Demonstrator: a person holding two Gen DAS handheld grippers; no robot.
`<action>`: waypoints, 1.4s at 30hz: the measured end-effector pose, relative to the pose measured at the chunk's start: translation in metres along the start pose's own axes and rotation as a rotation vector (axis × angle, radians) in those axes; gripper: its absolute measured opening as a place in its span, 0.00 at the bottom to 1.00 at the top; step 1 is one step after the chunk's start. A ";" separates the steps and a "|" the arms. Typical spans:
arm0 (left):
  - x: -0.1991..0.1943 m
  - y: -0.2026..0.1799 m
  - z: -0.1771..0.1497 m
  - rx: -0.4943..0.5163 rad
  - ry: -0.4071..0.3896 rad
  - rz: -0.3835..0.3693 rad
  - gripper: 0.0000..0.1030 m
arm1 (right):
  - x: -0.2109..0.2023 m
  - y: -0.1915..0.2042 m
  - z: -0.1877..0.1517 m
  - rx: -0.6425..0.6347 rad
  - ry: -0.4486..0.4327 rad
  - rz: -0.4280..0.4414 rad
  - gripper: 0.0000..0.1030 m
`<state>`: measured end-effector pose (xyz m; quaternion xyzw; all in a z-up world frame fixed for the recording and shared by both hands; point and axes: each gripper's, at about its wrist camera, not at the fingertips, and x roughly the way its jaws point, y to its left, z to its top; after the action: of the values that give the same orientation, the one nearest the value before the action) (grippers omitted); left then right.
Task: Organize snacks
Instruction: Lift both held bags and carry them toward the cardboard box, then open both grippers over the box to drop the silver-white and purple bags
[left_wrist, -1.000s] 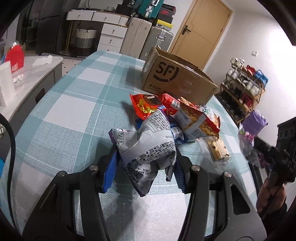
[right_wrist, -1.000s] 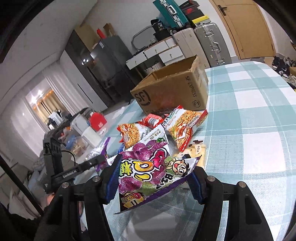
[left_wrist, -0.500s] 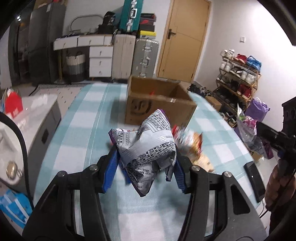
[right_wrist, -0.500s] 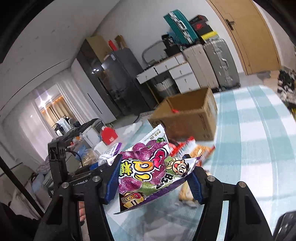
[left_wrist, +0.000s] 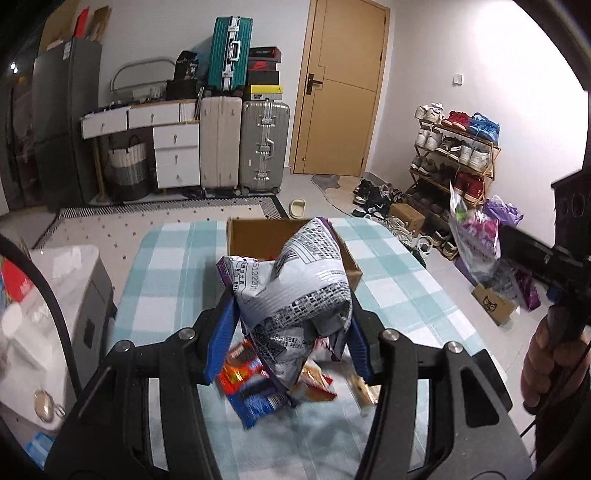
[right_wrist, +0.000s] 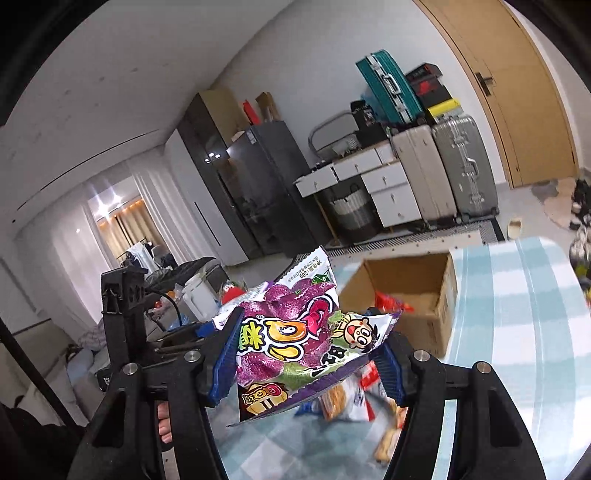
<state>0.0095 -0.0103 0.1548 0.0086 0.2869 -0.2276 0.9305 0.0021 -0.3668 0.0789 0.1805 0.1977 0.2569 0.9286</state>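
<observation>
Left gripper (left_wrist: 291, 325) clamps a crumpled silver snack bag (left_wrist: 295, 291), long axis roughly upright, above the table (left_wrist: 166, 266). Right gripper (right_wrist: 306, 365) pinches a purple snack bag (right_wrist: 303, 339), top tilted far-left. Only the right view shows red packets, probably snacks, inside the box (right_wrist: 413, 299).

Left gripper (left_wrist: 291, 332) clamps a crumpled silver snack bag (left_wrist: 295, 284) above the checked table (left_wrist: 166, 266). Loose snack packets (left_wrist: 255, 384) lie blurred beneath; an open cardboard box (left_wrist: 258, 236) sits beyond, at the far end.

blurred snack pile (left_wrist: 280, 384), box (left_wrist: 255, 236) part-hidden
</observation>
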 end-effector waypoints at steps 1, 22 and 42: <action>0.000 -0.001 0.006 0.006 -0.005 0.005 0.49 | 0.000 0.003 0.005 -0.006 -0.003 -0.002 0.63; 0.013 -0.012 0.156 0.075 -0.068 0.066 0.49 | 0.074 -0.007 0.124 -0.030 0.020 -0.083 0.63; 0.228 0.023 0.140 0.027 0.164 0.035 0.49 | 0.202 -0.109 0.124 0.018 0.221 -0.276 0.63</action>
<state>0.2602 -0.1052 0.1468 0.0447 0.3587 -0.2137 0.9076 0.2633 -0.3722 0.0821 0.1304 0.3239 0.1436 0.9260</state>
